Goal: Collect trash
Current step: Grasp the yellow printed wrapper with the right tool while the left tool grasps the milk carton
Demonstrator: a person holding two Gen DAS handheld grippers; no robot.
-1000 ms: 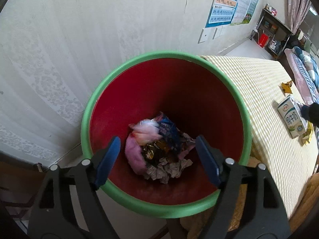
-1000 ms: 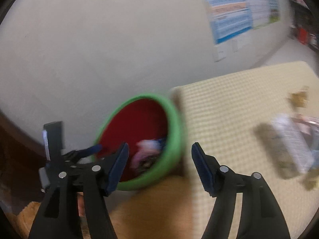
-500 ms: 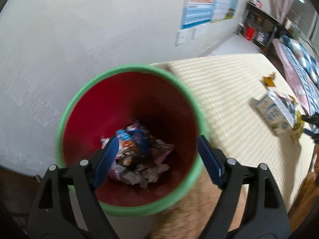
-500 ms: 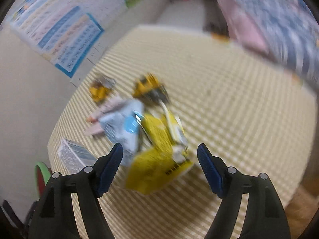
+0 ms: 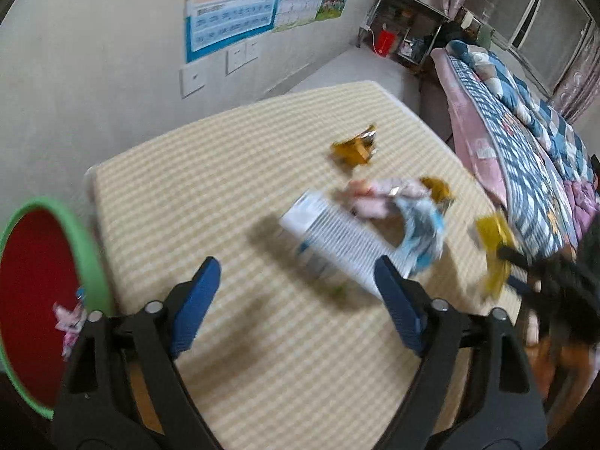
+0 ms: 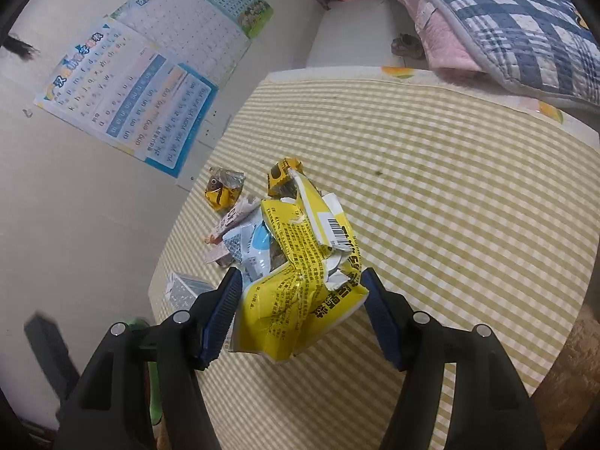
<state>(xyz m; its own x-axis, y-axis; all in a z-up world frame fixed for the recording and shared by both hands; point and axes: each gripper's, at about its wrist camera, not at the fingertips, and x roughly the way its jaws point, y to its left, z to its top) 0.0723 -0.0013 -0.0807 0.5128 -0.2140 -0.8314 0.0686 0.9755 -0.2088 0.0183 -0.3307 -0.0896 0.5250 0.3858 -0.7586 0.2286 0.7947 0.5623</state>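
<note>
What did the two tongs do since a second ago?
The left tongs swung away from the green-rimmed red bin to the checked table, opening, nothing between them. The right tongs moved from the bin to the crumpled yellow wrapper and are closing around it. The other scraps and the white carton stayed put.

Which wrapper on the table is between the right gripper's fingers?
The big crumpled yellow bag with the barcode. It sits between the closing right gripper fingers; the small gold wrapper and white-and-blue wrapper lie farther back.
</note>
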